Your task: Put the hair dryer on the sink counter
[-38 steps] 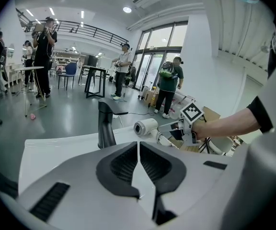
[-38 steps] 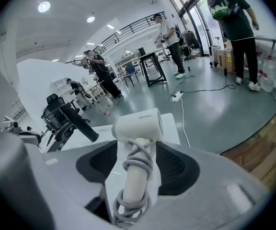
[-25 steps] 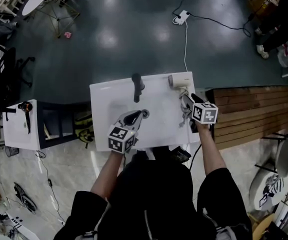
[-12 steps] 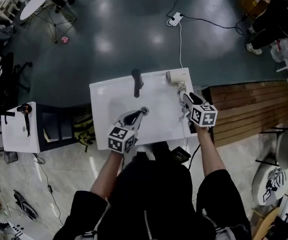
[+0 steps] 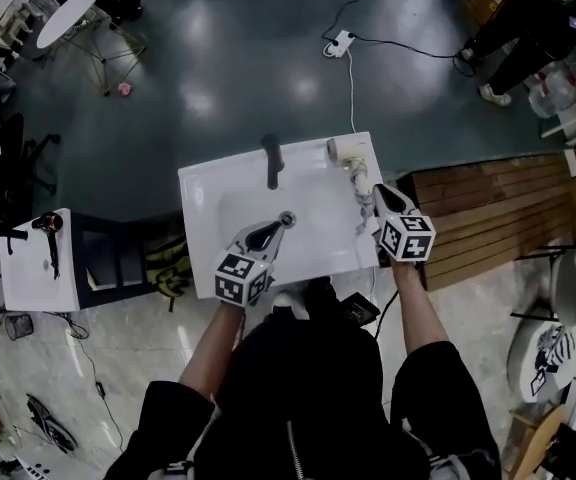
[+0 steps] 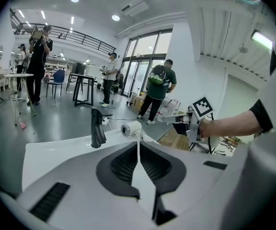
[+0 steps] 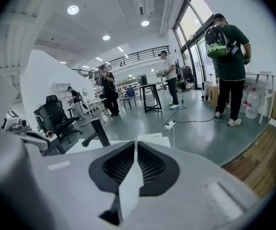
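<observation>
The white hair dryer (image 5: 348,154) (image 6: 131,129) lies on the back right corner of the white sink counter (image 5: 208,183), right of the dark faucet (image 5: 272,160) (image 6: 97,128). My right gripper (image 5: 379,191) hangs just in front of the dryer and apart from it. Its jaws have just been closing and now stand shut with nothing between them (image 7: 135,145). My left gripper (image 5: 284,223) hovers over the basin near the drain, its jaws shut and empty (image 6: 139,143). In the right gripper view the dryer is hidden.
A small white table (image 5: 38,268) to the left carries a dark hair dryer (image 5: 50,230). Wooden planks (image 5: 488,213) lie right of the counter. A power strip (image 5: 336,43) with its cable is on the floor behind. Several people (image 6: 157,92) stand beyond the counter.
My right gripper has lifted and drawn back from the dryer, and its jaws have closed on nothing. The dryer stays on the counter corner. The left gripper has shifted slightly.
</observation>
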The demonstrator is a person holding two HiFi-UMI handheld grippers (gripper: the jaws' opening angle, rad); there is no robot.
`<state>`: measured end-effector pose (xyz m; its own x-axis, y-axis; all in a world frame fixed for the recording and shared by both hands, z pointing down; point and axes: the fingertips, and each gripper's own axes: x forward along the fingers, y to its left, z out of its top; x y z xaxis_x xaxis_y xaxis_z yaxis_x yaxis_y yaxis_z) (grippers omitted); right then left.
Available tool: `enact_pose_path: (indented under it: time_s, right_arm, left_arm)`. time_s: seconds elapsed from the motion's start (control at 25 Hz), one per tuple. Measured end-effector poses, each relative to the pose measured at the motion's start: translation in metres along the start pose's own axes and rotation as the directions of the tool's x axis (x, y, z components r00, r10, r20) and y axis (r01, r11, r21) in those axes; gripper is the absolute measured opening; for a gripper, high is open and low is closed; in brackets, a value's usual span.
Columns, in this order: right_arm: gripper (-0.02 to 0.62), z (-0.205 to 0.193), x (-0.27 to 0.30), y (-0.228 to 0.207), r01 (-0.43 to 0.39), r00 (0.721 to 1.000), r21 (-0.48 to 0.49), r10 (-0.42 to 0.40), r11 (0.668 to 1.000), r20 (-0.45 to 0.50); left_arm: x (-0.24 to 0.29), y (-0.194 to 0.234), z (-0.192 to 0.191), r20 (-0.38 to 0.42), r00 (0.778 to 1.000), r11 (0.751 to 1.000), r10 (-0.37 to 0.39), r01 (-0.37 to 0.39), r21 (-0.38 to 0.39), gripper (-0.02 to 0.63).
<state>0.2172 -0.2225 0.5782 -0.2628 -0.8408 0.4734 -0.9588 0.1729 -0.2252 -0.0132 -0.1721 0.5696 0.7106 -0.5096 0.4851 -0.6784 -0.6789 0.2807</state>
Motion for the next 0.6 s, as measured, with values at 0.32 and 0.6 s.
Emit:
enact_pose_path:
  time_s: [0.32,0.6]
  right_arm:
    - [0.011,0.015,-0.03,0.027,0.031,0.995,-0.068,-0.025,0.997,0.094]
    - [0.005,0.016,-0.049,0.048,0.03,0.992,-0.101,-0.018,0.994,0.123]
  left_arm:
    - [-0.017,0.001,-0.001,0.021,1.0,1.0,-0.01,0.01,0.021,0.017]
    - [-0.03,-0.003,-0.006,0.027,0.999,0.999,-0.024,0.023,0.037,0.017]
